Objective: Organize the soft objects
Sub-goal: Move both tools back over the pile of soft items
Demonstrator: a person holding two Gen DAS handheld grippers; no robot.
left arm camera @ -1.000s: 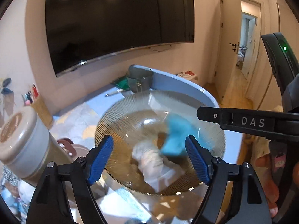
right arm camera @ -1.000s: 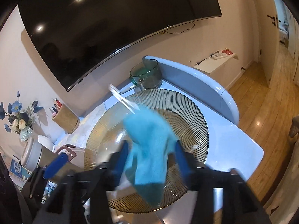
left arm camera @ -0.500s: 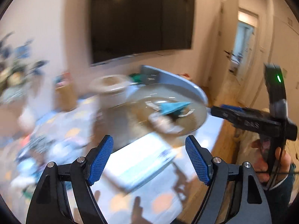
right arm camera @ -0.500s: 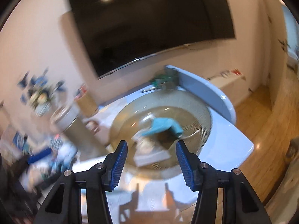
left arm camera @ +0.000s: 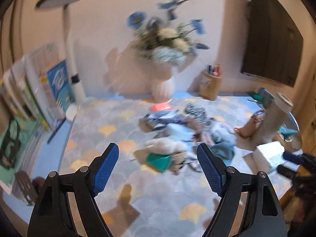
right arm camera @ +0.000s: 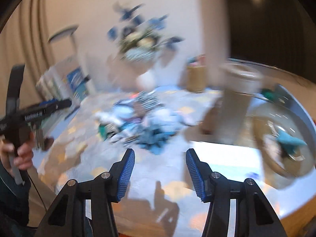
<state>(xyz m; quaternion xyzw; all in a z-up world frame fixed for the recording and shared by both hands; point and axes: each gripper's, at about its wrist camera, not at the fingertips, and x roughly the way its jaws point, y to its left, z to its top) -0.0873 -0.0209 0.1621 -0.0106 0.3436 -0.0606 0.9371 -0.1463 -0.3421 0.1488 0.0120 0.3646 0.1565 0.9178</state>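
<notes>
While both frames blur, left gripper (left arm camera: 158, 169) gapes wide, empty; right gripper (right arm camera: 160, 174) half-open, empty (soft-object pile (left arm camera: 183, 132) ahead); teal cloth (right arm camera: 290, 140) lies in glass bowl (right arm camera: 262, 154).

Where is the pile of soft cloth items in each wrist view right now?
Left wrist: the cloth pile lies mid-frame on the patterned table mat, just beyond the open left gripper.
Right wrist: the pile sits centre-left, beyond the open right gripper.
Shared landmark: the flower vase behind the pile.
</notes>
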